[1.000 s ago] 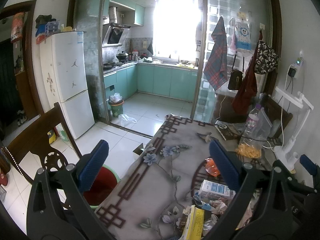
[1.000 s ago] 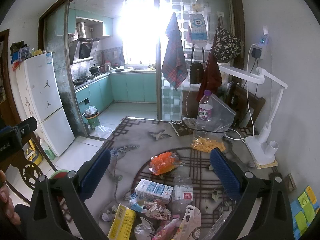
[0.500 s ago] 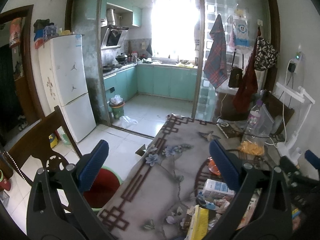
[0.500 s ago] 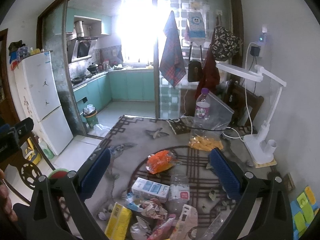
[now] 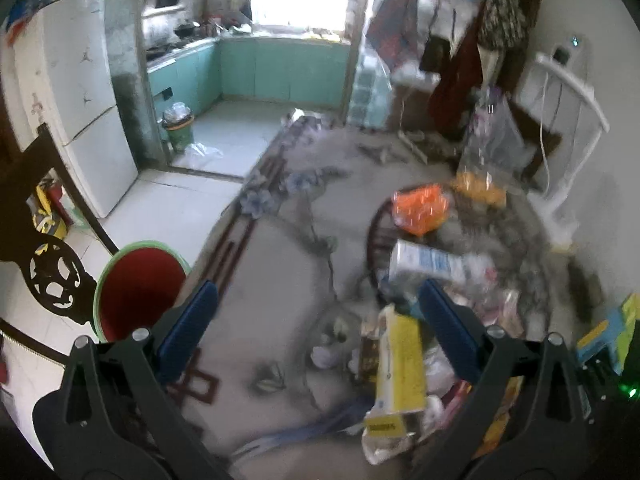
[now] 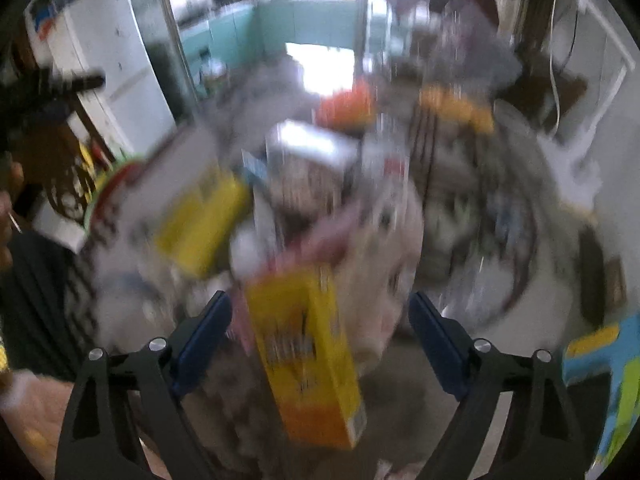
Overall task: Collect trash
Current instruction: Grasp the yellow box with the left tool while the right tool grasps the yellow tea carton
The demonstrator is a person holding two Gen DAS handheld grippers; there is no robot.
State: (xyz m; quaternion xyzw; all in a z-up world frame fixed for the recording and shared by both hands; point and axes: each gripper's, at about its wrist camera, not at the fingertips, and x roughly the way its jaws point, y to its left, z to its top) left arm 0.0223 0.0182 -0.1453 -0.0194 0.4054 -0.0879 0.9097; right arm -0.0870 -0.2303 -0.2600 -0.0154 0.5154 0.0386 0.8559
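Note:
A heap of trash lies on the patterned tablecloth [image 5: 280,264]: a yellow carton [image 5: 400,368], a white and blue carton [image 5: 432,264], an orange bag [image 5: 420,208] and crumpled wrappers. My left gripper [image 5: 316,312] is open above the table, with the yellow carton beside its right finger. My right gripper [image 6: 320,316] is open, low over the heap, with a yellow and orange carton [image 6: 308,352] lying between its fingers. The right wrist view is heavily blurred. A red bin with a green rim [image 5: 140,284] stands on the floor left of the table.
A dark wooden chair [image 5: 44,240] stands beside the bin. A white desk lamp [image 5: 568,128], a clear bag [image 5: 492,140] with yellow snacks and a bottle are at the table's far right. A fridge [image 5: 80,92] and kitchen doorway lie beyond.
Both grippers have tilted down and moved in toward the trash heap. The right one dropped fast until a yellow and orange carton lies between its fingers. Both stay open.

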